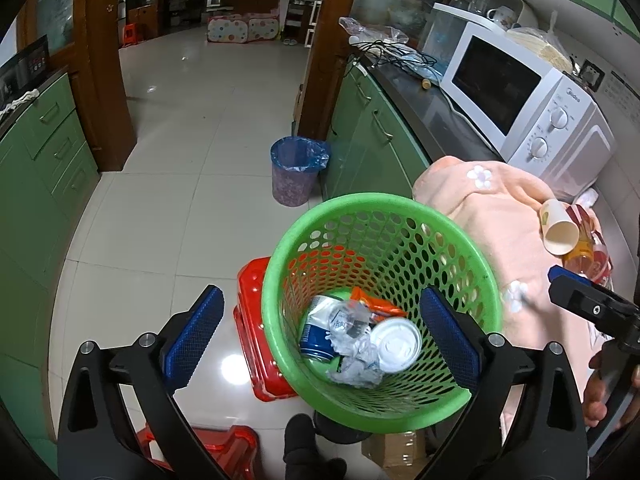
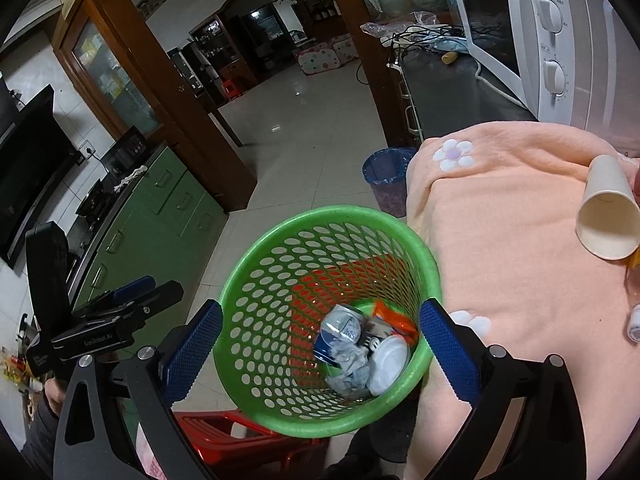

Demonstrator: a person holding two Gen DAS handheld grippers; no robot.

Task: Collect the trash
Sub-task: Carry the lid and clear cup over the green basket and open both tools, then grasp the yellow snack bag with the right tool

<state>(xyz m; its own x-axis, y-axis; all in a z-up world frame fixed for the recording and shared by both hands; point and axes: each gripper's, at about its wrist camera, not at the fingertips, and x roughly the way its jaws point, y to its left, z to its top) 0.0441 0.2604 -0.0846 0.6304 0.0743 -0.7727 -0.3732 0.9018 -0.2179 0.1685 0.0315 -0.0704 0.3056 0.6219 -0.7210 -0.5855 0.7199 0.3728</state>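
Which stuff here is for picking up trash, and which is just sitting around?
For the job:
- green basket holding a crushed can, crumpled wrap and a white lid
- paper cup lying on the peach cloth

Just sitting around:
- microwave
- red stool
- blue-lined bin

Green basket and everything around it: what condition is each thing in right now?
Green basket: upright, holding trash.
Blue can: dented, lying in the basket.
White lid: in the basket.
Paper cup: tipped over on the peach cloth.
Microwave: door closed.
Blue-lined bin: upright on the floor.
Left gripper: open, empty.
Right gripper: open, empty.
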